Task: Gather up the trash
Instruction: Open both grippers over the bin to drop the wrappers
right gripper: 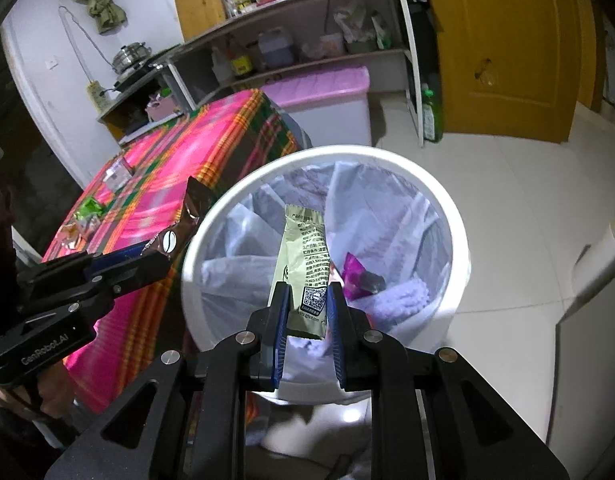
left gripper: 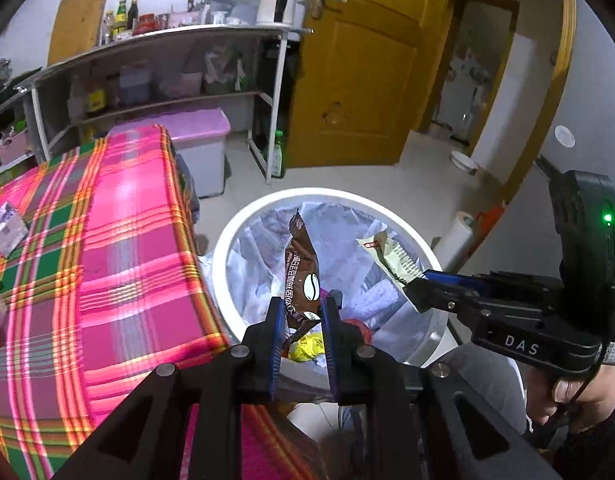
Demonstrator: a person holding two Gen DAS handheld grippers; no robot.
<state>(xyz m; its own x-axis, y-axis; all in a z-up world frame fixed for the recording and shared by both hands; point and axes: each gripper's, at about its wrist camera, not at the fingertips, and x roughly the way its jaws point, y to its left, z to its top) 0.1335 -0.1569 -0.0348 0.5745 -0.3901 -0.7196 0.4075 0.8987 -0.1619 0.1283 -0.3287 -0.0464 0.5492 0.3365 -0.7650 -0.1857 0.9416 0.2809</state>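
Left claw (left gripper: 301, 312) grasps a brown foil coffee sachet (left gripper: 301, 272); right claw (right gripper: 307, 300) grasps a pale green printed sachet (right gripper: 305, 248). Both hang over the round white plastic-lined bin (right gripper: 447, 216), beside the pink plaid-covered bench (left gripper: 107, 240).

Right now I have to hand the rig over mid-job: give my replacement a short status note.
Left claw: shut on the brown coffee sachet, held over the white bin.
Right claw: shut on the pale green sachet, also above the bin's opening.
Bin: bag-lined, already holding a purple wrapper and other scraps.
Done: both sachets picked up and carried to the bin.
Left: release both into the bin, then fetch the green wrapper and the small box on the pink plaid tablecloth, if they count as trash.
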